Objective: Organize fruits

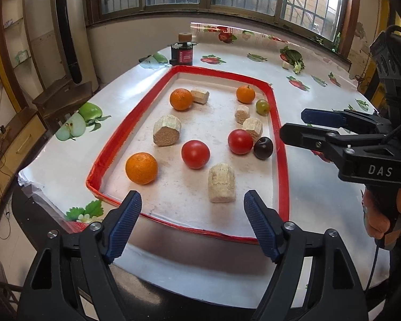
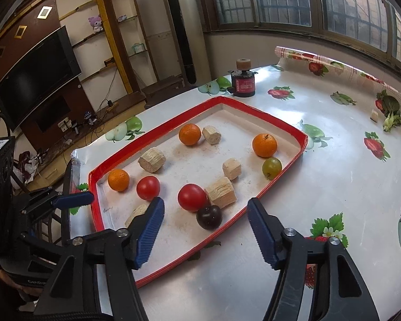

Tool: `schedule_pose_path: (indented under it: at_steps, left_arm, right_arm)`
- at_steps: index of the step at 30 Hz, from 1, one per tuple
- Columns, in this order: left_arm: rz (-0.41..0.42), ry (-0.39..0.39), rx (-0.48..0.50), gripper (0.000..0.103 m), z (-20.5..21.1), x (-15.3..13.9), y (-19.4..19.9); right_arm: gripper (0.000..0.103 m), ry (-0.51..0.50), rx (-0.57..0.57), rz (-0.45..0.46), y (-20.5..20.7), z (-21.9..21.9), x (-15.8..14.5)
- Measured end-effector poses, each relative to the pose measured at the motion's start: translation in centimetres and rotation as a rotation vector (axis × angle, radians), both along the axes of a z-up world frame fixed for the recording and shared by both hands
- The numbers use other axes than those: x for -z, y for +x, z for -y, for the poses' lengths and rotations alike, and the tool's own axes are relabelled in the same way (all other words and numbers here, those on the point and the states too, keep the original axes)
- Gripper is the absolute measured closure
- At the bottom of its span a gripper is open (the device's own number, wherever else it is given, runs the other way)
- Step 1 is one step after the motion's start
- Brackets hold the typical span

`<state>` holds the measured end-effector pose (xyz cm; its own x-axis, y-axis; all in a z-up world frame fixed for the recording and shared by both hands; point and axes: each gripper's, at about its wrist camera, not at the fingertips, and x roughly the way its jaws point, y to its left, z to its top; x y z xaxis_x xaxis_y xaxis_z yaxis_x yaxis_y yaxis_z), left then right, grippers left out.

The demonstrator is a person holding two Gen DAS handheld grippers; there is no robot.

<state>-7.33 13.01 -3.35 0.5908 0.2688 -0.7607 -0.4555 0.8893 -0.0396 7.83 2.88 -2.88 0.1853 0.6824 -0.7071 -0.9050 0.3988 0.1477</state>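
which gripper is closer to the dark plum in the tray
Right. The right gripper hangs open just above and in front of the dark plum; the left gripper, also open, sits back at the tray's near edge.

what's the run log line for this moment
left gripper: open, empty | right gripper: open, empty | tray: oranges, tomatoes, plum, green fruit, wood blocks

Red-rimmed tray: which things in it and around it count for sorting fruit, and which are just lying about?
For the job:
- three oranges
- two red tomatoes
- dark plum
- green plum
- red-rimmed tray

Lying about:
- five wooden chunks in the tray, e.g.
- dark jar beyond the tray
- fruit-print tablecloth
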Motion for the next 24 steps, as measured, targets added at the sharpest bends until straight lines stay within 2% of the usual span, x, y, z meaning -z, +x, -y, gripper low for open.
schedule_pose_path:
  at_steps: [4,6,14,24]
  left_arm:
    - [0.011,0.02,0.003,0.023,0.1,-0.2,-0.6]
    - [0.016,0.02,0.004,0.023,0.1,-0.2,-0.9]
    - [0.036,0.075,-0.01,0.023,0.5,-1.1,-1.9]
    - [0.061,0.127,-0.014,0.019,0.9,-2.0,-2.7]
  right_arm:
    - [0.021,0.001,-0.058,0.066,-1.2,0.5,-0.5]
    - [0.019,-0.006,-0.089,0.092,-1.8,0.6,-0.5]
    - [0.018,-0.061,-0.205,0.179,-3.9,1.2,0.0]
    - [0.018,-0.067,-0.235,0.19,-4.3,2.2,0.2]
